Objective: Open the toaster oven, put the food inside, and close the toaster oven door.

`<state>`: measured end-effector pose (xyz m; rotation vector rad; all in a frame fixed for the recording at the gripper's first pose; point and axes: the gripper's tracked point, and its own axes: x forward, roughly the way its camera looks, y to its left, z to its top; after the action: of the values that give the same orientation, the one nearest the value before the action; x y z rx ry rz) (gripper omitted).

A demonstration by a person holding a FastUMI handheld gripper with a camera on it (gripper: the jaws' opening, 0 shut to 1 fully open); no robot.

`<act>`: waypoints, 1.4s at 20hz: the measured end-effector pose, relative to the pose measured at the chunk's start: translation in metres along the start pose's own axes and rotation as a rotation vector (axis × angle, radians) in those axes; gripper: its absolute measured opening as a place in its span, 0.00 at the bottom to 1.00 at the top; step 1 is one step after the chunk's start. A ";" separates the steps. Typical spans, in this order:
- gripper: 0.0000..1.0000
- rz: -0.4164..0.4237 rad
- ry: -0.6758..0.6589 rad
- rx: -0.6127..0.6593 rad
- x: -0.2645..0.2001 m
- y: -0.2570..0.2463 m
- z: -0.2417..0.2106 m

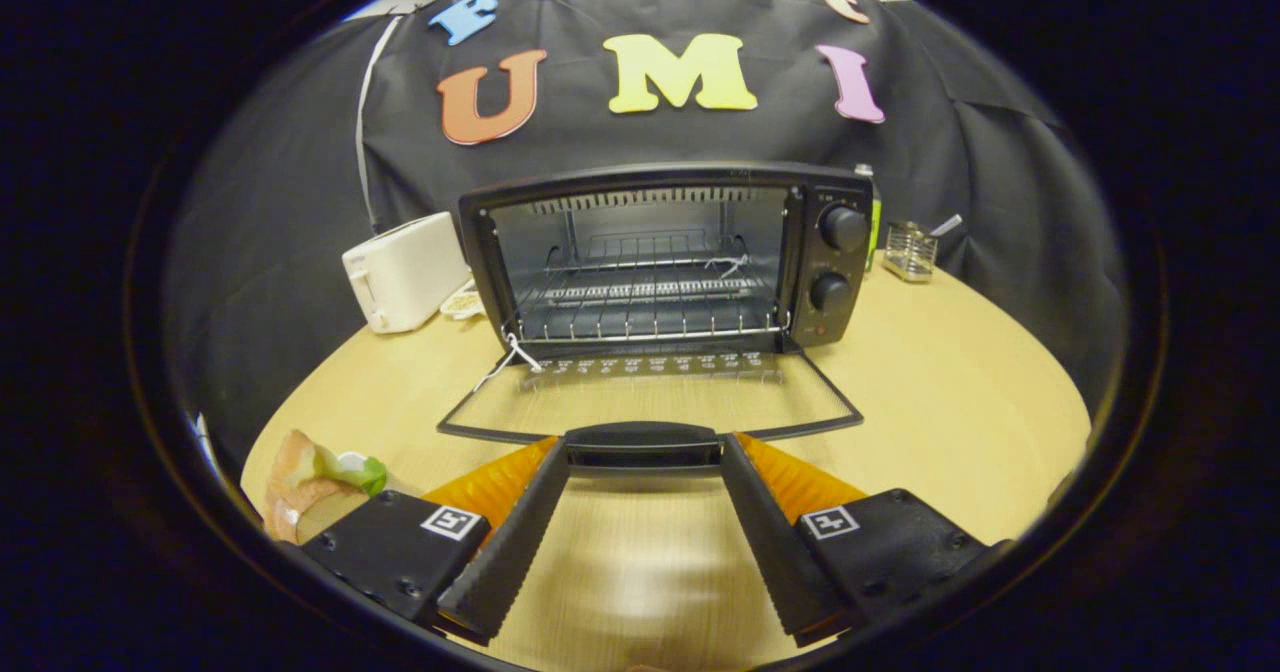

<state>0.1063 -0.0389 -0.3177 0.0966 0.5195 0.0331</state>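
Observation:
The black toaster oven (pixel 665 252) stands at the back of the round wooden table (pixel 950 422). Its glass door (pixel 650 392) hangs fully open and lies flat toward me, and the wire rack (pixel 650 302) inside is bare. The door's black handle (pixel 643 442) sits right between the tips of my gripper (pixel 643 464), whose fingers are spread wide, one at each end of the handle. The food, a sandwich with green filling (pixel 315 482), lies on the table beside the left finger.
A white pop-up toaster (pixel 405 272) stands left of the oven with a small dish (pixel 462 302) beside it. Right of the oven are a green bottle (pixel 874 227) and a metal wire holder (pixel 908 250). The table edge curves close on both sides.

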 end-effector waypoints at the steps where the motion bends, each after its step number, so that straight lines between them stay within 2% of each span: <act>1: 1.00 -0.006 0.011 0.003 -0.003 -0.001 -0.004; 4: 1.00 -0.015 0.033 -0.008 -0.016 -0.005 -0.009; 9: 0.98 0.021 0.054 0.003 -0.050 -0.002 0.007; 13: 0.96 0.143 0.071 0.112 -0.081 0.020 0.028; 18: 0.97 0.213 0.101 0.193 -0.102 0.031 0.047; 20: 0.97 0.278 0.101 0.221 -0.109 0.045 0.055; 25: 0.93 0.375 0.136 0.267 -0.107 0.063 0.065; 28: 0.90 0.474 0.189 0.308 -0.102 0.082 0.060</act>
<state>0.0473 0.0319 -0.2070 0.5202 0.6790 0.4293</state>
